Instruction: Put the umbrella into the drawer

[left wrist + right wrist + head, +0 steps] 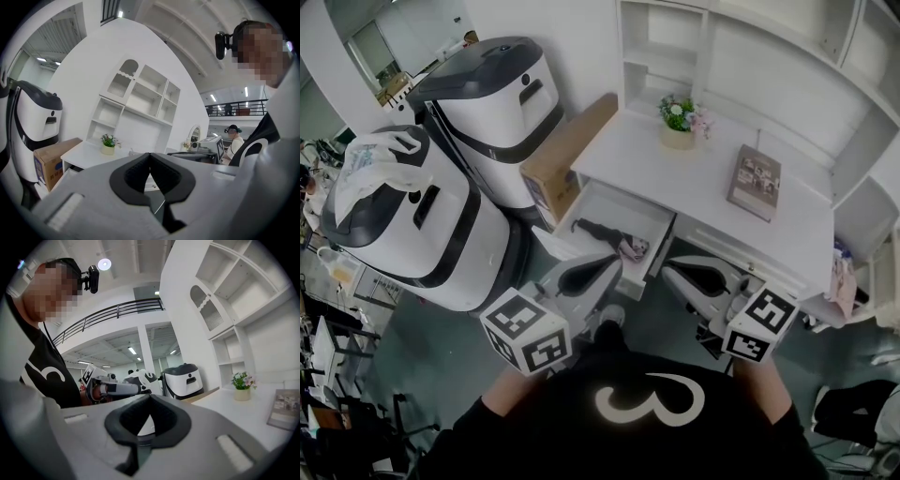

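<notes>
The white desk's drawer (611, 208) stands pulled open. Inside it lies the folded black umbrella (609, 238), its pinkish end toward the drawer's front right. My left gripper (611, 262) hovers level just in front of the drawer, shut and empty; in the left gripper view (150, 154) its black pads meet. My right gripper (673, 268) sits to the right of the drawer front, under the desk edge, also shut with nothing in it (150, 396). Neither gripper touches the umbrella.
A cardboard box (560, 159) leans against the desk's left side. Two big white machines (412, 216) stand further left. On the desk top (675, 178) are a small flower pot (679, 118) and a book (755, 180). White shelves rise behind.
</notes>
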`<state>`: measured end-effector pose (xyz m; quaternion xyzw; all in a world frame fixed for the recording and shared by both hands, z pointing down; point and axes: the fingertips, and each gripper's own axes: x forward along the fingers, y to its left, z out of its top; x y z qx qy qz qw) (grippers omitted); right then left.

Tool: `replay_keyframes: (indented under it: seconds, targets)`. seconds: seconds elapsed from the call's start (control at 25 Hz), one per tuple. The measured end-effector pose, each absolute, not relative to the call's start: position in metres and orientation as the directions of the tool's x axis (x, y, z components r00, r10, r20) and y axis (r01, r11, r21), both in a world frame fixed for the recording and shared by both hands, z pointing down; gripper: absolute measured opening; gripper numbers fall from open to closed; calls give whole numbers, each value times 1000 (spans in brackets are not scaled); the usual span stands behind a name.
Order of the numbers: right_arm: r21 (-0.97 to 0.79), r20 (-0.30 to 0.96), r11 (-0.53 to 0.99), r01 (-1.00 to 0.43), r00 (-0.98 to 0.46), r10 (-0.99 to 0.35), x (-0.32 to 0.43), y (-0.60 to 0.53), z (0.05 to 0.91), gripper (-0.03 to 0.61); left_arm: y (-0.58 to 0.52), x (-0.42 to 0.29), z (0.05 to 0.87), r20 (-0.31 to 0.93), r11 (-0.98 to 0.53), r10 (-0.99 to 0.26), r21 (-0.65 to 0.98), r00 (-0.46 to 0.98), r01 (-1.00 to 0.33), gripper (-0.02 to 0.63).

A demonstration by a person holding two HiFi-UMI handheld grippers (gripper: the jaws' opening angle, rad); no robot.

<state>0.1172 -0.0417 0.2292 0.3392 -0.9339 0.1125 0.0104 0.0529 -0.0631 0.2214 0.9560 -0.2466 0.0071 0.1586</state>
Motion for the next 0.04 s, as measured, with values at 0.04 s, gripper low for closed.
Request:
replay_keyframes:
  seconds: [0.04]
  targets:
    - [-204,95,745,-635,-770,-631,117,-41,229,3,-62,53,221,94,-828,-470,298,878,-475,8]
